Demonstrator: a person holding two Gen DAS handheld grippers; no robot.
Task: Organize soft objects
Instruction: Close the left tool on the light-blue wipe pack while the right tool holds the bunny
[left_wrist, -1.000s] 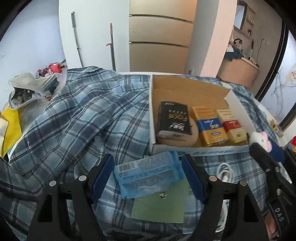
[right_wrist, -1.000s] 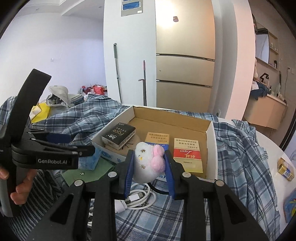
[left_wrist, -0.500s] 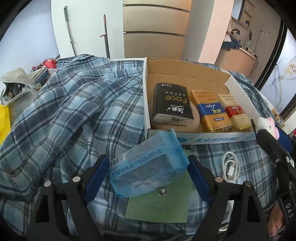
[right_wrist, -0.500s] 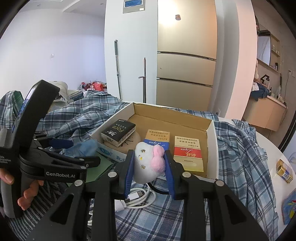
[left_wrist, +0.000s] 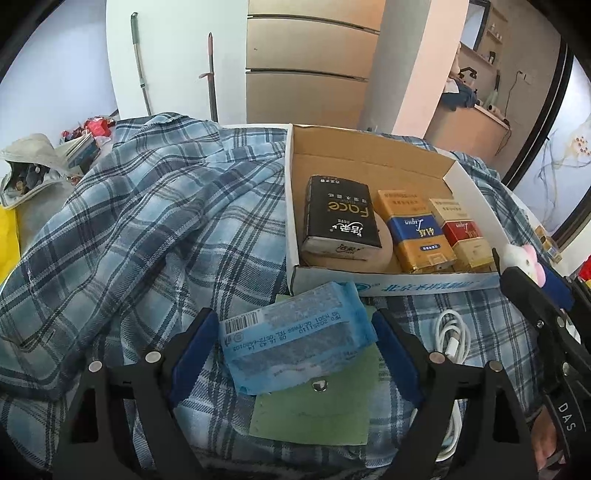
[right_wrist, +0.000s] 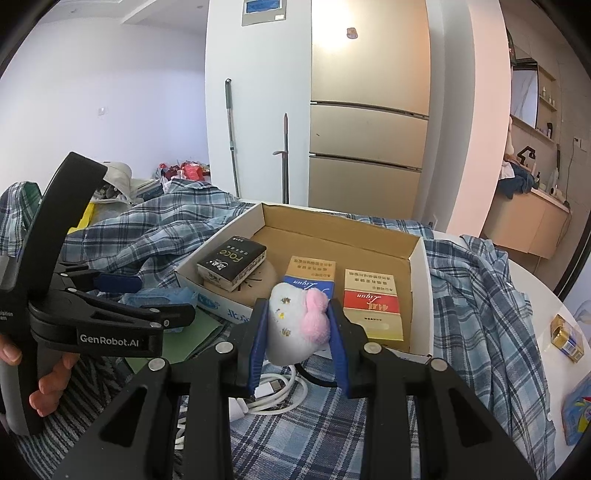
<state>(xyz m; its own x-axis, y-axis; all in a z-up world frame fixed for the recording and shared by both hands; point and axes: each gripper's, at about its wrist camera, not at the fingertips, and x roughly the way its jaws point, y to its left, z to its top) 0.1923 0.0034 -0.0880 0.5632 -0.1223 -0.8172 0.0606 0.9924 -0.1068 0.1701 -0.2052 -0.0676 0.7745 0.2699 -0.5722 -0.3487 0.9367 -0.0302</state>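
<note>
The left gripper (left_wrist: 295, 341) has just been opening; its blue pads stand clear of the blue tissue pack (left_wrist: 293, 347) lying between them on a green pouch (left_wrist: 314, 413), just near of the cardboard box (left_wrist: 373, 162). The right gripper (right_wrist: 297, 341) clenches a white-and-pink plush toy (right_wrist: 297, 325), seemingly above a white cable (right_wrist: 273, 395).

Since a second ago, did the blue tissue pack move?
Yes. The blue tissue pack has shifted toward the cardboard box, its far corner now overlapping the box's front wall. The left gripper jaws have just been opening around it.
</note>
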